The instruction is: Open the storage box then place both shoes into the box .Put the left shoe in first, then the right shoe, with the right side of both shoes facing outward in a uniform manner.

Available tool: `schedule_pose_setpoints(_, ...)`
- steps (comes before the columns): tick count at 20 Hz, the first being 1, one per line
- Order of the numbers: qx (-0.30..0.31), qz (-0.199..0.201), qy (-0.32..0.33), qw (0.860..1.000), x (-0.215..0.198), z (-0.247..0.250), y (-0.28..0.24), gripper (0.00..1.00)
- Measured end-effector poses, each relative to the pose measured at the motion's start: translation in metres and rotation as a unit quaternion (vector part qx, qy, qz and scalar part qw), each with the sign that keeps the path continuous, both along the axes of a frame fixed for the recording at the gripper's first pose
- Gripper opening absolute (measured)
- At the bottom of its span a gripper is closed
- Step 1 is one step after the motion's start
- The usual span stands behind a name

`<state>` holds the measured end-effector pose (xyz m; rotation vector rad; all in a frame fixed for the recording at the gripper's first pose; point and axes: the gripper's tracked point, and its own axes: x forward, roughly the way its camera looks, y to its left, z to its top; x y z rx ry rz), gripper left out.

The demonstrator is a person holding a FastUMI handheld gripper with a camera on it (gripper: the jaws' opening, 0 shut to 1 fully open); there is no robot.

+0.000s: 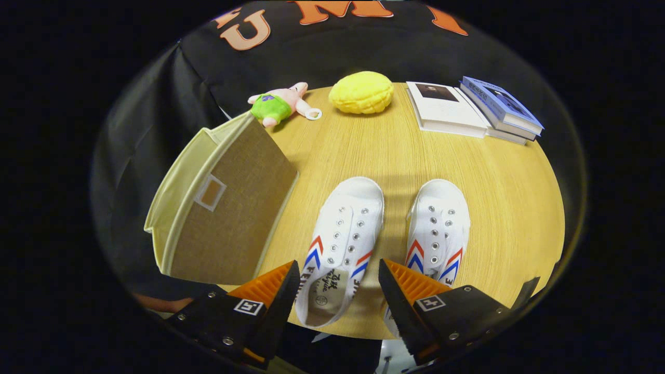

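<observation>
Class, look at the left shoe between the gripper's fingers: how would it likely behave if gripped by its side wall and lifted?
The left shoe looks like thin unlaced canvas, so its wall would probably buckle under the open gripper. It seems light for its size. Its flat sole should keep it from rolling on the table.

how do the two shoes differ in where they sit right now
The left shoe lies between the open fingers of the hand-held gripper, nearer the storage box; the right shoe sits beyond one finger, which hides its heel. The left shoe's toe angles toward the right shoe's. Both are white with red and blue chevrons.
</observation>
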<state>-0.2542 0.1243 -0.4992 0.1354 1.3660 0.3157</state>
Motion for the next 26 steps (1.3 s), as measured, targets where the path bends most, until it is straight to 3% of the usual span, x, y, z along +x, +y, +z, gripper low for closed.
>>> schedule_pose_setpoints(6,-0.047,0.027,0.014,0.998,-0.022,-0.033,-0.013,0.78)
schedule_pose_setpoints(9,-0.06,0.023,-0.008,0.998,-0.016,-0.045,-0.013,0.62)
schedule_pose_setpoints(11,-0.046,-0.008,-0.021,0.999,-0.009,-0.049,-0.011,0.52)
schedule_pose_setpoints(15,0.022,-0.109,-0.011,0.994,-0.008,-0.055,-0.006,0.41)
schedule_pose_setpoints(19,0.063,-0.111,0.049,0.991,-0.011,-0.058,0.003,0.32)
schedule_pose_setpoints(22,0.093,-0.162,0.088,0.978,-0.011,-0.054,0.005,0.26)
schedule_pose_setpoints(23,0.096,-0.181,0.09,0.975,-0.012,-0.057,0.008,0.14)
schedule_pose_setpoints(26,0.118,-0.202,0.088,0.968,-0.01,-0.046,0.014,0.05)
